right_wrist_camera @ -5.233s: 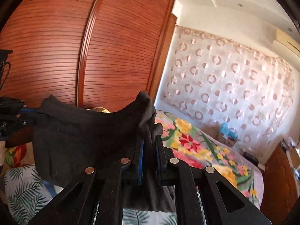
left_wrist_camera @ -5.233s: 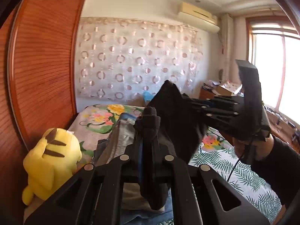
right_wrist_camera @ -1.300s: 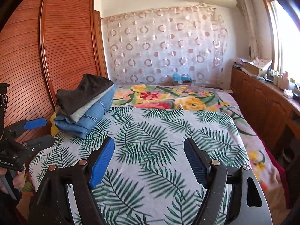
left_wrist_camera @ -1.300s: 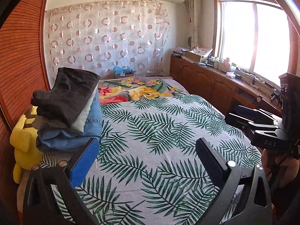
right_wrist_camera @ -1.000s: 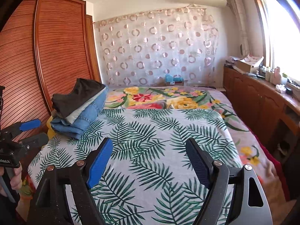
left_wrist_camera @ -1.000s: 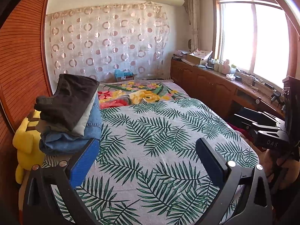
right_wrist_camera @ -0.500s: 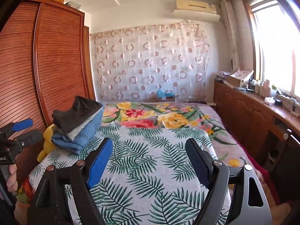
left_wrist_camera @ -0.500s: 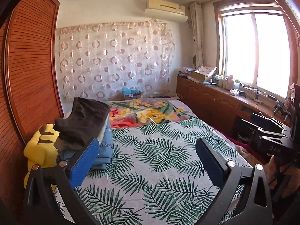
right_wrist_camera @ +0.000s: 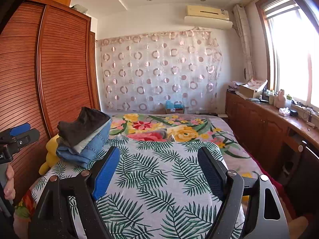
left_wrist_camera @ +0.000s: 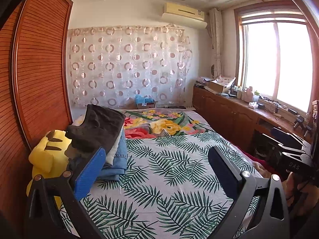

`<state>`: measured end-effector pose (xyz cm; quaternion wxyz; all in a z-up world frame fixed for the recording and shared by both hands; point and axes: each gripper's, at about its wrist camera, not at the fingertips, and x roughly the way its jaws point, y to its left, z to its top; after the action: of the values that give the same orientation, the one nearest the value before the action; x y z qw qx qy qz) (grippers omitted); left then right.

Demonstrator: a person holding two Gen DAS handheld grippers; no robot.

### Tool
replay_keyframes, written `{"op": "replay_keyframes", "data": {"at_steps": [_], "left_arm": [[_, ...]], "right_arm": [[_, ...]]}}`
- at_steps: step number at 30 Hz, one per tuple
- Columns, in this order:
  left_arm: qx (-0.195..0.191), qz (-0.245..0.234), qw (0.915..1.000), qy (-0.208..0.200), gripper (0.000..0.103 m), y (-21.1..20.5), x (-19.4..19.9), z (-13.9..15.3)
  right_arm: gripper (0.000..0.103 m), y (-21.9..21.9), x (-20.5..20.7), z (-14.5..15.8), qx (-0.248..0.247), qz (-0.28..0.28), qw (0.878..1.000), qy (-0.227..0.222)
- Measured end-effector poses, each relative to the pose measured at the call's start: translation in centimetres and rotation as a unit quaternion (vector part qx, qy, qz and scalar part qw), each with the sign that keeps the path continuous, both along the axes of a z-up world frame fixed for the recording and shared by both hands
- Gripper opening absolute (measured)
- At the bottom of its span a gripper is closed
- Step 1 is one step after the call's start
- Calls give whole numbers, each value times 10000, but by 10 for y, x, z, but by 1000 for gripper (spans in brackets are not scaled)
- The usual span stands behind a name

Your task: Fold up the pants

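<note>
Folded black pants [left_wrist_camera: 97, 127] [right_wrist_camera: 83, 125] lie on top of a stack with a pale garment and blue jeans [left_wrist_camera: 117, 155] [right_wrist_camera: 93, 145] at the bed's left side. My left gripper [left_wrist_camera: 157, 155] is open and empty, hanging over the palm-leaf bedspread [left_wrist_camera: 169, 179] near the stack. My right gripper [right_wrist_camera: 157, 155] is open and empty too, above the same bedspread [right_wrist_camera: 155, 179] and right of the stack. In the right wrist view the left gripper's blue-tipped fingers [right_wrist_camera: 20, 128] show at the left edge, held by a hand [right_wrist_camera: 9, 181].
A yellow plush toy [left_wrist_camera: 46, 155] sits against the slatted wooden wardrobe [left_wrist_camera: 35, 79] behind the stack. A floral cover [right_wrist_camera: 159, 127] lies at the far end of the bed. A wooden cabinet [right_wrist_camera: 265, 127] with clutter runs under the window on the right.
Both grippers, earlier shut on the black pants, have released them on the stack. Over the last second both pulled back and tilted up, showing more of the room; jaws stayed open.
</note>
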<state>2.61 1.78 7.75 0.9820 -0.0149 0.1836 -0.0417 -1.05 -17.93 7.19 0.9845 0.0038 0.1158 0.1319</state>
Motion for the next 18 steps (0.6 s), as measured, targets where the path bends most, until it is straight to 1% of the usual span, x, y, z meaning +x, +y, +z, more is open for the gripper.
{"op": "replay_keyframes", "data": {"at_steps": [18], "left_arm": [[1, -6, 10000, 17, 103, 0, 1, -1]], "right_arm": [[82, -4, -2, 6, -1, -5, 10000, -46]]}}
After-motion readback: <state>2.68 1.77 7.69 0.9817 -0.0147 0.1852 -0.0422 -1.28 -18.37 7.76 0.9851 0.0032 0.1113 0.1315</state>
